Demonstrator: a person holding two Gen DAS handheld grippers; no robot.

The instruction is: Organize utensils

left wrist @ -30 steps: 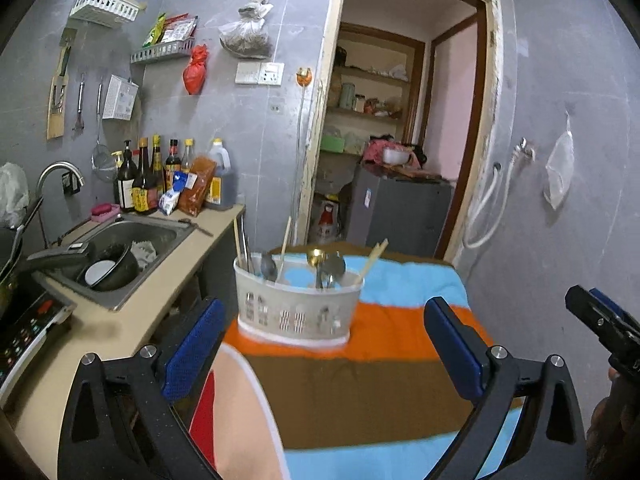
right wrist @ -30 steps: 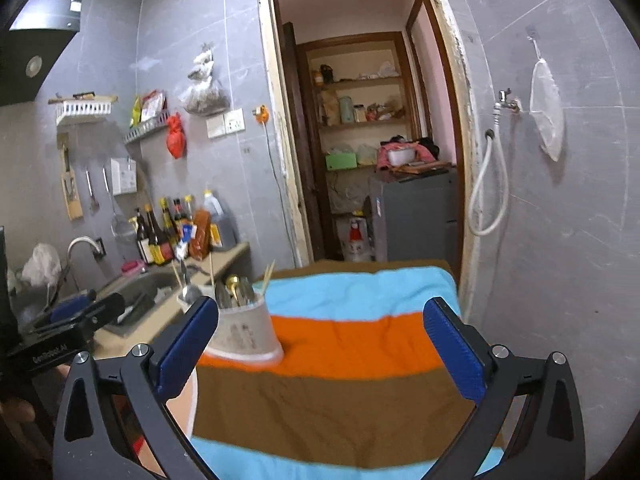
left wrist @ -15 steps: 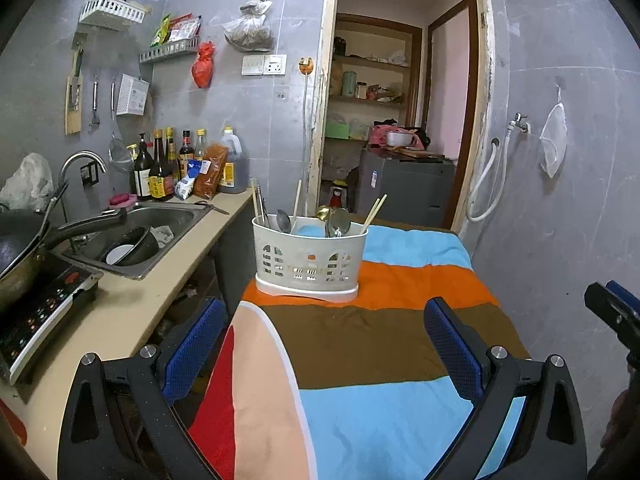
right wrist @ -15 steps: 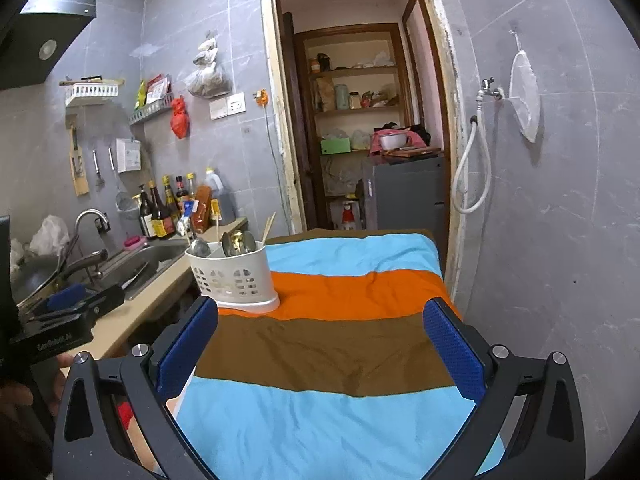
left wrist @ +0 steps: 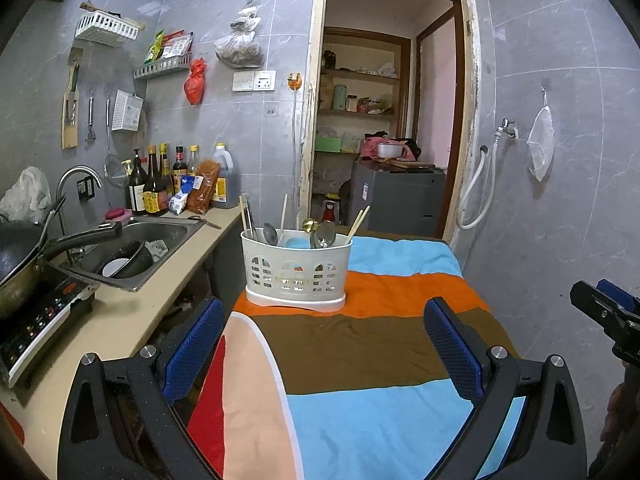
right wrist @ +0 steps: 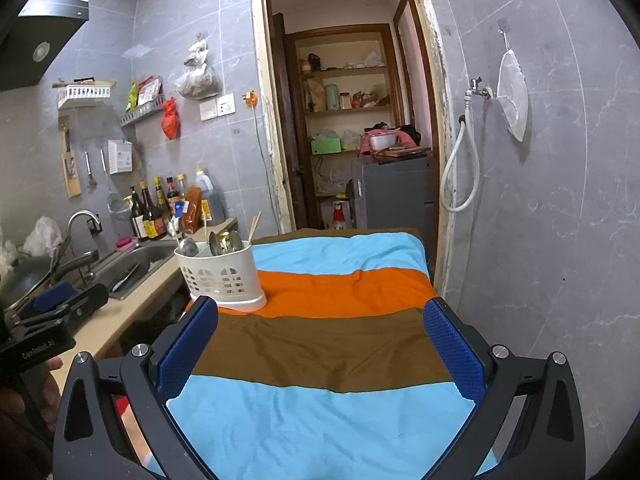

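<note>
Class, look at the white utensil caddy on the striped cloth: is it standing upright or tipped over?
Upright. The white utensil caddy sits flat on its base on the striped cloth, with spoons and chopsticks pointing upward.

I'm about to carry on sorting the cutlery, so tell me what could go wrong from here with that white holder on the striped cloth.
The white holder stands at the cloth's left edge, beside the gap to the counter; a nudge could tip it off. The chopsticks lean loosely, so pulling one may drag the spoons. The cloth could slide under it. Both the left gripper and the right gripper are open and empty.

Striped cloth [right wrist: 340,360] bare ahead; utensil caddy [left wrist: 296,270] blocks far-left corner beside counter [left wrist: 120,320].
</note>
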